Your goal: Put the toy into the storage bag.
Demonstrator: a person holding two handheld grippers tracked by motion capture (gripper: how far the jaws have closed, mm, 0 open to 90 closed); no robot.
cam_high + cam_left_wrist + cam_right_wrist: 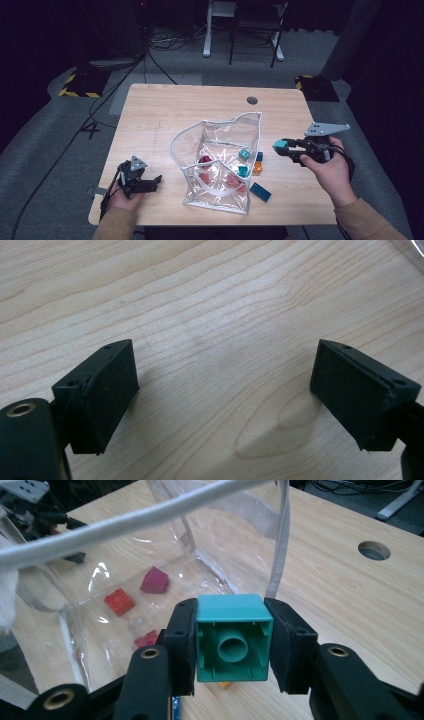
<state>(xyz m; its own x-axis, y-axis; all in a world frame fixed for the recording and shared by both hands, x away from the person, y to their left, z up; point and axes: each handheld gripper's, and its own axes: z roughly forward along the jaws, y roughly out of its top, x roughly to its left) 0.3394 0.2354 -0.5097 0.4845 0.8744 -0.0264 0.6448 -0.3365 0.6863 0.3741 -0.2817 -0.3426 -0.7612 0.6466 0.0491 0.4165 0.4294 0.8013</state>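
Nearest, the left claw [150, 182] rests wide and empty on the pale wooden bench [165, 110]. Beyond it, the clear soft plastic pouch [220, 165] slumps open, holding red and magenta bricks. Right of it, the right claw [234, 640] pinches a small teal hollow plastic brick [233, 637] by its side walls; it looks light, rigid and smooth, so flat-wall grips suit it.

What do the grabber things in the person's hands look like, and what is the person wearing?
Both are black. The left gripper has two flat, blocky black pads with small screw holes, a small grey three-cornered plate on top and a black cable trailing from it. The right gripper carries a bigger grey three-cornered plate and brass-coloured rivets. The person's tan sleeves cover both forearms.
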